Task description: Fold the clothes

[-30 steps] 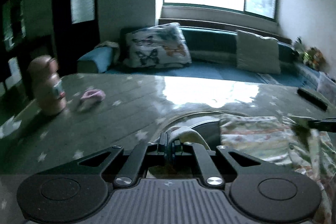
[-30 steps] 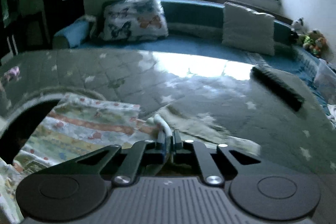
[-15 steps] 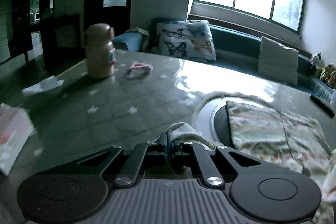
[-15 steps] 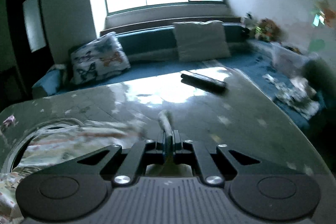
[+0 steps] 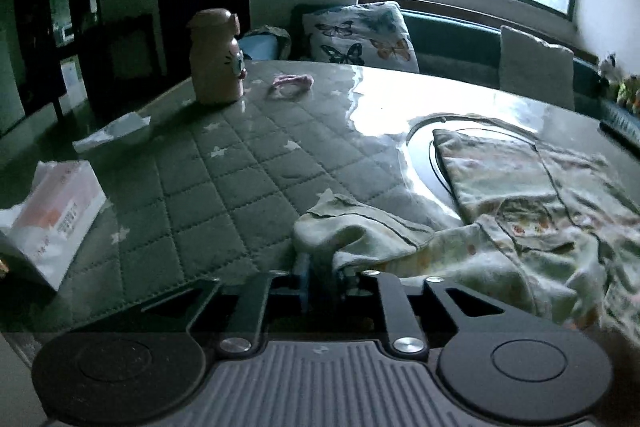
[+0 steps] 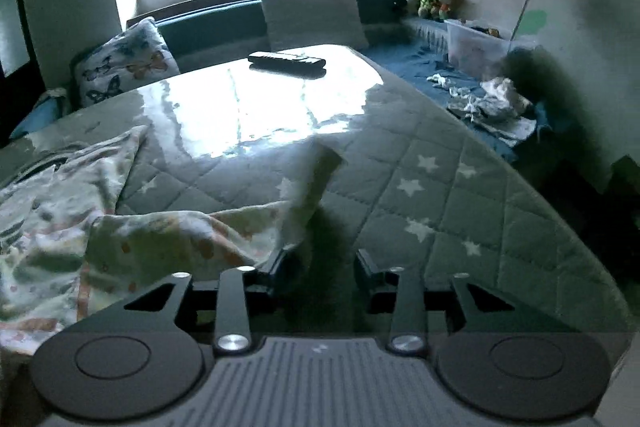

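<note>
Left wrist view: left gripper point(image 5: 325, 273), jaws slightly apart, cloth draped between them; floral garment point(image 5: 520, 211) crumpled on the quilted table point(image 5: 224, 187), beside a pink bottle point(image 5: 216, 57) and tissue pack point(image 5: 56, 211). Right wrist view only: right gripper point(image 6: 320, 267) spread wide, garment corner at its left finger point(image 6: 280, 261); remote control point(image 6: 286, 59).

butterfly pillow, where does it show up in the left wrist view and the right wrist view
Left wrist view: the butterfly pillow stands top centre, behind the table's far edge, below the window.
Right wrist view: the same pillow sits at upper left, beyond the table's far left edge.
Shared landmark: the plain white cushion stands to the pillow's right on the same blue sofa in both views.
</note>
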Demonstrator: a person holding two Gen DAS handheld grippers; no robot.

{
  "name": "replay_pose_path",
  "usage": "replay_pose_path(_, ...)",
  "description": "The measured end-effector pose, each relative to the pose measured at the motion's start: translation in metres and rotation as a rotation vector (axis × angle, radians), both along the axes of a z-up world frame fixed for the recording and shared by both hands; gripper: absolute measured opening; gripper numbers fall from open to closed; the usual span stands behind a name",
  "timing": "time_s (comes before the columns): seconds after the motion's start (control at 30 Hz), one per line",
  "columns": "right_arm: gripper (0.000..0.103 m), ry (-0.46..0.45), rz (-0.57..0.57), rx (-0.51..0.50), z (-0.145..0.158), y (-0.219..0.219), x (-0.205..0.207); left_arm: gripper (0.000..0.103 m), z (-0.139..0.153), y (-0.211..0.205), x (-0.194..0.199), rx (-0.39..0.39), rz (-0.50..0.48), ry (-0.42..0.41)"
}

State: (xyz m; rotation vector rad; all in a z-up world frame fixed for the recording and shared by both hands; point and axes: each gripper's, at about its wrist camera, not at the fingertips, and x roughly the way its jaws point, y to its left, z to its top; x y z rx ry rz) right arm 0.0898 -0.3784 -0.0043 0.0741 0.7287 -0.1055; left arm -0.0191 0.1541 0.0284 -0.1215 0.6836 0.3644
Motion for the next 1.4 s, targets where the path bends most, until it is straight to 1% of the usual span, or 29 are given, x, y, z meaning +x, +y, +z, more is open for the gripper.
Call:
replay_pose_path(0.07, 0.049, -0.006, 0.012, -0.038, 0.000, 0.004, 0.006, 0.024, 0.001, -0.005, -0.001, 0.029, -0.012, -0.002)
replay_pose_path(0.1, 0.054, -0.009, 0.015, -0.049, 0.000, 0.007, 0.009, 0.033, 0.001, -0.007, -0.003, 0.044, -0.012, -0.004)
replay_pose_path(0.13, 0.056, -0.015, 0.014, -0.060, -0.001, 0.008, 0.010, 0.038, 0.002, -0.007, -0.003, 0.056, -0.010, -0.006)
replay_pose_path(0.17, 0.056, -0.021, 0.008, -0.074, -0.001, 0.008, 0.012, 0.039, 0.002, -0.008, -0.005, 0.066, -0.011, -0.008)
replay_pose_path(0.23, 0.061, -0.026, -0.025, -0.110, 0.000, 0.006, 0.015, 0.047, 0.003, -0.008, -0.006, 0.087, -0.009, -0.002)
replay_pose_path(0.37, 0.063, -0.053, -0.091, -0.198, 0.005, -0.001, 0.018, 0.054, 0.006, -0.008, -0.008, 0.123, -0.001, 0.004)
replay_pose_path(0.43, 0.065, -0.083, -0.095, -0.232, 0.010, 0.000, 0.017, 0.058, 0.007, -0.012, -0.009, 0.150, -0.016, -0.001)
replay_pose_path(0.5, 0.067, -0.097, -0.056, -0.209, 0.013, 0.003, 0.017, 0.059, 0.007, -0.018, -0.007, 0.176, -0.035, -0.006)
replay_pose_path(0.57, 0.067, -0.082, -0.001, -0.168, 0.011, 0.010, 0.020, 0.060, 0.007, -0.024, -0.005, 0.206, -0.060, -0.009)
replay_pose_path(0.63, 0.067, -0.058, 0.050, -0.136, 0.004, 0.018, 0.023, 0.065, 0.009, -0.031, -0.005, 0.244, -0.088, -0.016)
replay_pose_path(0.73, 0.068, -0.030, 0.083, -0.131, -0.006, 0.030, 0.027, 0.072, 0.012, -0.041, -0.005, 0.309, -0.132, -0.030)
replay_pose_path(0.77, 0.068, -0.017, 0.086, -0.127, -0.010, 0.031, 0.029, 0.072, 0.012, -0.044, -0.003, 0.330, -0.148, -0.024)
replay_pose_path(0.83, 0.068, -0.002, 0.086, -0.116, -0.015, 0.030, 0.033, 0.072, 0.009, -0.049, 0.002, 0.372, -0.180, -0.008)
replay_pose_path(0.97, 0.070, 0.003, 0.078, -0.087, -0.017, 0.027, 0.037, 0.072, -0.004, -0.053, 0.013, 0.418, -0.239, 0.044)
replay_pose_path(1.1, 0.073, 0.008, 0.074, -0.083, -0.018, 0.024, 0.037, 0.072, -0.013, -0.060, 0.019, 0.459, -0.298, 0.059)
replay_pose_path(1.17, 0.074, 0.007, 0.069, -0.077, -0.019, 0.024, 0.038, 0.071, -0.017, -0.064, 0.022, 0.483, -0.332, 0.064)
replay_pose_path(1.2, 0.074, 0.007, 0.067, -0.074, -0.019, 0.024, 0.038, 0.066, -0.020, -0.065, 0.024, 0.499, -0.339, 0.070)
replay_pose_path(1.23, 0.074, 0.008, 0.066, -0.072, -0.019, 0.024, 0.037, 0.053, -0.024, -0.065, 0.026, 0.512, -0.344, 0.078)
replay_pose_path(1.3, 0.074, 0.009, 0.064, -0.069, -0.019, 0.023, 0.038, 0.041, -0.028, -0.062, 0.031, 0.497, -0.344, 0.094)
replay_pose_path(1.33, 0.074, 0.010, 0.064, -0.066, -0.018, 0.023, 0.038, 0.032, -0.030, -0.058, 0.032, 0.481, -0.338, 0.098)
replay_pose_path(1.4, 0.074, 0.011, 0.062, -0.062, -0.018, 0.022, 0.038, 0.022, -0.032, -0.052, 0.031, 0.463, -0.321, 0.106)
